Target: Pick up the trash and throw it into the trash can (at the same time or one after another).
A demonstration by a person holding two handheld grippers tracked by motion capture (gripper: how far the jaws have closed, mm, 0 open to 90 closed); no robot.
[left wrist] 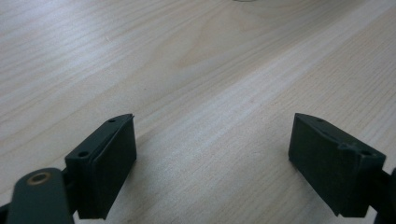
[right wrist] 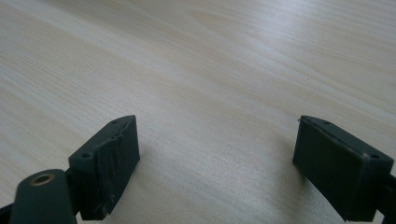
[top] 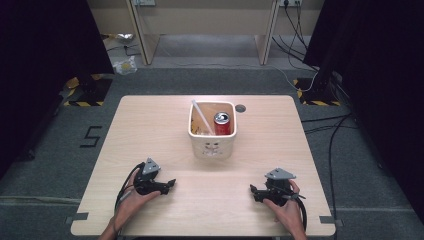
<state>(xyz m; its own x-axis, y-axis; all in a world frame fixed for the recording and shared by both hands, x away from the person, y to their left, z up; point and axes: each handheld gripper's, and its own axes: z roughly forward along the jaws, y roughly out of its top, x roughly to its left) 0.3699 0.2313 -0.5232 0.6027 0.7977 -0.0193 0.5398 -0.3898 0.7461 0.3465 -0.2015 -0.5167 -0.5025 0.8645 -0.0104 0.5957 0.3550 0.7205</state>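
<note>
Bin (top: 212,145): cream, square, red can (top: 222,124) and white straw (top: 202,116) inside. Left gripper (top: 171,183), right gripper (top: 252,190): wide open, empty.

Only readable mark: a black "5" (top: 91,136) taped on the grey floor (top: 50,165), left of the counter (top: 150,130). White tub (top: 212,142) on the counter has a small print on its front, too small to read. Red can (top: 223,125) inside the tub: no brand legible. Yellow/black hazard stripes (top: 82,103) on the floor near the far counter corners, no wording.
</note>
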